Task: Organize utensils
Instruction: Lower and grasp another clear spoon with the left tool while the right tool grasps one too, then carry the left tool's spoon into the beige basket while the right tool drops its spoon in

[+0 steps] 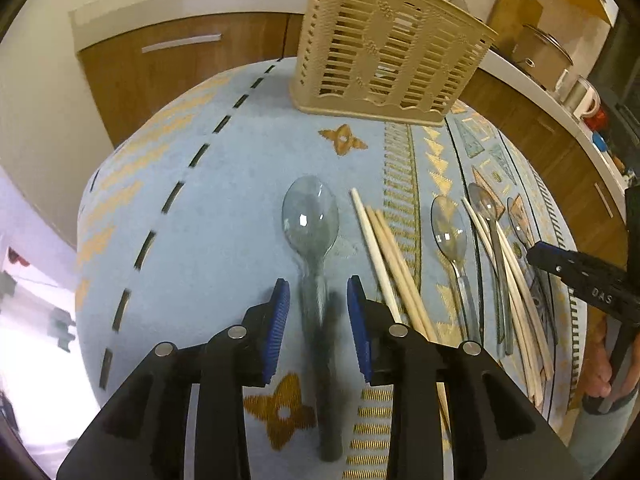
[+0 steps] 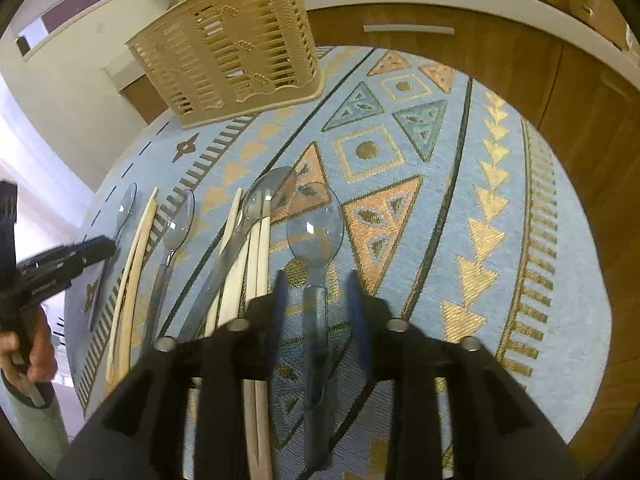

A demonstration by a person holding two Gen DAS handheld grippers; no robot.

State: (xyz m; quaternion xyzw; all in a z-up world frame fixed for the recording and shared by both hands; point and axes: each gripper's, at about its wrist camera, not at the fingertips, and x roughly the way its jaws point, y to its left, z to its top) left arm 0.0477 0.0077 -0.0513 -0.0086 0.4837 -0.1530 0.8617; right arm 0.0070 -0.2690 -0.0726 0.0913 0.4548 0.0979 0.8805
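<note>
Clear plastic spoons and pale wooden chopsticks lie in a row on a round table under a blue patterned cloth [image 1: 224, 208]. My left gripper [image 1: 318, 284] is open and straddles the handle of the leftmost spoon [image 1: 311, 216], with gaps beside both blue pads. A chopstick bundle [image 1: 384, 248] lies just right of it. My right gripper [image 2: 316, 280] is open too, astride the handle of the rightmost spoon [image 2: 315, 224]. To its left, another spoon [image 2: 268, 192] lies across chopsticks [image 2: 256, 256]. A beige slotted utensil basket [image 1: 384, 48] [image 2: 232, 52] stands upright at the table's far side.
Between the two grippers lie one more spoon [image 2: 178, 220] and a chopstick pair [image 2: 136, 248]. Wooden cabinets [image 2: 500, 64] with a white counter curve around the table's far side. A pot [image 1: 540, 56] and mugs sit on the counter. A hand [image 2: 36, 356] holds the left tool.
</note>
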